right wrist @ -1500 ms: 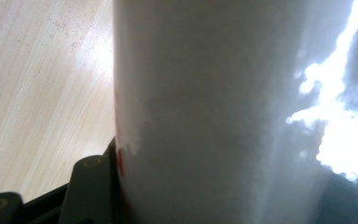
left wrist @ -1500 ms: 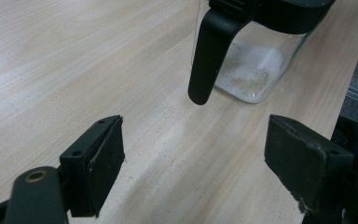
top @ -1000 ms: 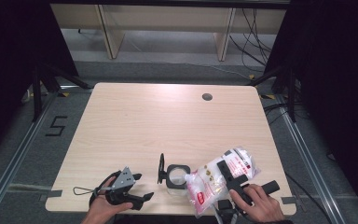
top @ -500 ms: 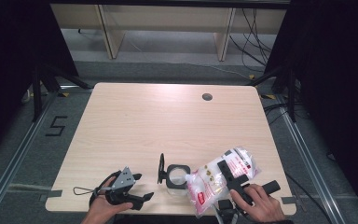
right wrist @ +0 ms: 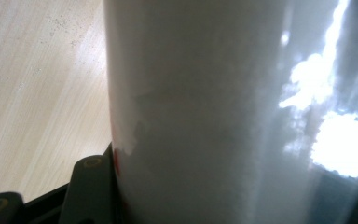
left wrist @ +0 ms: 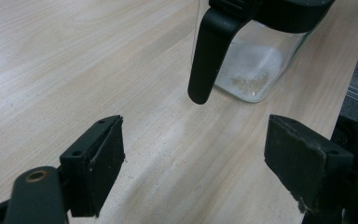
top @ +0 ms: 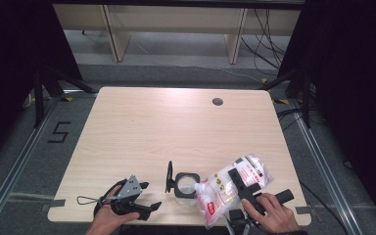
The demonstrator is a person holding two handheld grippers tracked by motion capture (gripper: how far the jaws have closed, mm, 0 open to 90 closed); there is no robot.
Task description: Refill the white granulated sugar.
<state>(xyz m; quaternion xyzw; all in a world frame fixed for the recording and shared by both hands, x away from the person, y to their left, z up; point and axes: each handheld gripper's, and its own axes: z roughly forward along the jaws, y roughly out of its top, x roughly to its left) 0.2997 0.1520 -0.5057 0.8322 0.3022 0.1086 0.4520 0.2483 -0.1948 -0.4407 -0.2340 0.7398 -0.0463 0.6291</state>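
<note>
A clear plastic bag of white grains (top: pixel 223 188) with red print lies tilted over the table's front right. My right gripper (top: pixel 234 177) is shut on it, one black jaw across the top. In the right gripper view the bag (right wrist: pixel 214 112) stands between the jaws, one finger (right wrist: pixel 91 184) pressed against its left side. Just left of the bag stands a small glass jar (top: pixel 185 182) with a black collar and its black lid (top: pixel 169 176) raised on edge. My left gripper (top: pixel 149 196) rests open at the front left, aimed at the jar (left wrist: pixel 251 70) and its black hanging piece (left wrist: pixel 209 51); nothing lies between its pads (left wrist: pixel 98 158).
The light wooden table (top: pixel 176 127) has a round cable hole (top: pixel 218 102) at the back right. Its front edge runs close under both hands. Black stands and cables flank the table on the floor, and a tape mark (top: pixel 58 132) lies at the left.
</note>
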